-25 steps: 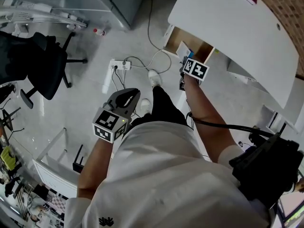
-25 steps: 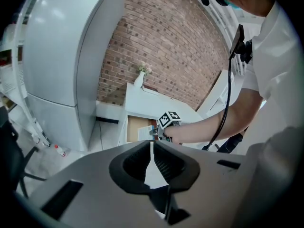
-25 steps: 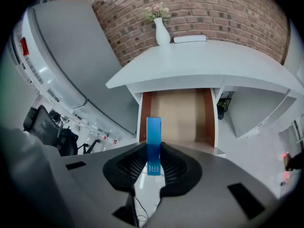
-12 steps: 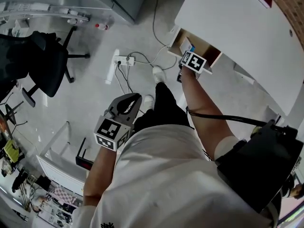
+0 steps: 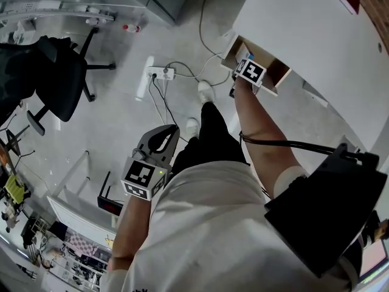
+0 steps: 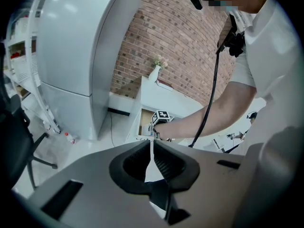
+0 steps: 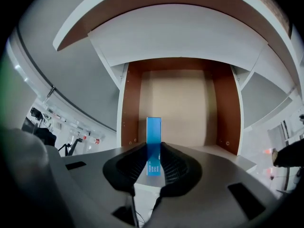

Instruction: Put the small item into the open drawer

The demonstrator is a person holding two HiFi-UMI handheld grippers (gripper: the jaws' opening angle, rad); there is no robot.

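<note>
Right tongs (image 7: 153, 163) clamp the small flat blue box (image 7: 153, 132) upright, aimed into the open brown-walled wooden drawer (image 7: 190, 108), presumably for a straight drop; left tongs (image 6: 152, 151) pressed together on nothing, hanging low, likely just clear of the reach.

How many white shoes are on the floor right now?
2: one white shoe near the power strip, the other closer in, beside the black trouser leg.

Right gripper (image 7: 153, 151) outstretched, clamped on blue box (image 7: 153, 128); left gripper (image 6: 152, 144) low, seemingly closed.
</note>
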